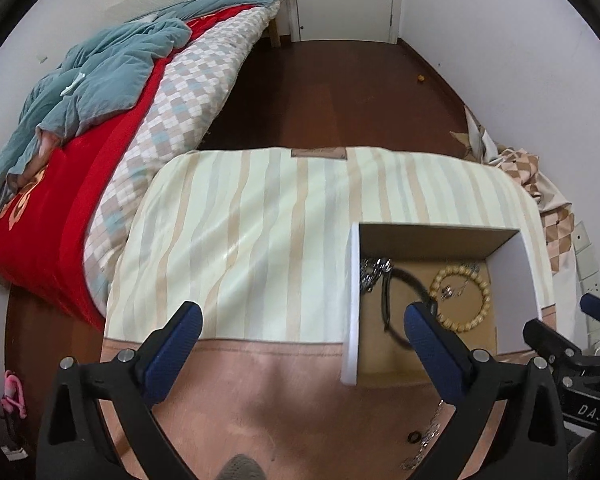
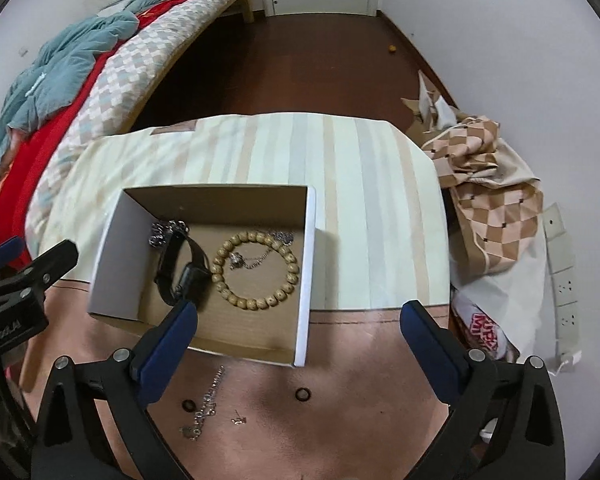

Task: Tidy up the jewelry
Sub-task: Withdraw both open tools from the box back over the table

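Note:
A white cardboard box (image 2: 306, 272) with a brown inside stands on the cloth-covered table. In it lie a black watch (image 2: 179, 268), a wooden bead bracelet (image 2: 255, 270), a silver chain (image 2: 161, 232) and a small silver pendant (image 2: 239, 261). On the pink cloth in front of the box lie a silver chain bracelet (image 2: 207, 404), two dark rings (image 2: 302, 394) and a tiny earring (image 2: 237, 421). My right gripper (image 2: 300, 308) is open and empty over the box's near right corner. My left gripper (image 1: 303, 311) is open and empty left of the box (image 1: 352, 300), its right finger over the watch strap (image 1: 396, 280).
The table's striped cloth (image 1: 239, 220) stretches beyond the box. A bed with a red blanket (image 1: 59, 208) and teal clothes stands at the left. A heap of checkered fabric (image 2: 492, 192) and a white power strip (image 2: 564, 276) lie at the right. Dark wooden floor (image 2: 300, 64) lies beyond.

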A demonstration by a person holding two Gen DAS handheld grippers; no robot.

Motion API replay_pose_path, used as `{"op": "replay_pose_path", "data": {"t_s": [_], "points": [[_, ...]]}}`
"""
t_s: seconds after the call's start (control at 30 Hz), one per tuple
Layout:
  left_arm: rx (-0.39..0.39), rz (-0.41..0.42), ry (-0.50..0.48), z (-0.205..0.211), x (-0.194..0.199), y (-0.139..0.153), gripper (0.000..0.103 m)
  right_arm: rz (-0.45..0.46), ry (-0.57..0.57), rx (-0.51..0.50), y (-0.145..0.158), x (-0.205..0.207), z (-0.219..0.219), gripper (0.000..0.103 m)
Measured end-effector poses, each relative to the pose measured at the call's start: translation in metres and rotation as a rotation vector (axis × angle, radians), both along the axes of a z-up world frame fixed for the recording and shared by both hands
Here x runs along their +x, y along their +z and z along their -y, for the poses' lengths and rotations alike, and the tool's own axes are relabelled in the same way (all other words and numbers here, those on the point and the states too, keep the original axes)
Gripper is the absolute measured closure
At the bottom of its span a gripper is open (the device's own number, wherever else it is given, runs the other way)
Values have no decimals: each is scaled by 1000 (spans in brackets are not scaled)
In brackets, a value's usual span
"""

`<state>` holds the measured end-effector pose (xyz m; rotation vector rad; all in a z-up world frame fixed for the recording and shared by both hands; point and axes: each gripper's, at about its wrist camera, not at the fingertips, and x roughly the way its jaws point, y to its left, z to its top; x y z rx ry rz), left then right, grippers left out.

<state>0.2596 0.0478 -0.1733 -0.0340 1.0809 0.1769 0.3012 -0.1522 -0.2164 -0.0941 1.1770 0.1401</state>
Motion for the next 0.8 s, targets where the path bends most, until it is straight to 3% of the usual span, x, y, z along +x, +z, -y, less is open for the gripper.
{"op": "replay_pose_path", "data": {"t_s": [0.33, 0.8], "points": [[37, 41, 0, 7, -23, 14, 0, 50, -6, -23, 14, -17, -7, 1], [24, 145, 12, 17, -79, 63, 0, 204, -11, -26, 81, -78, -5, 1]]}}
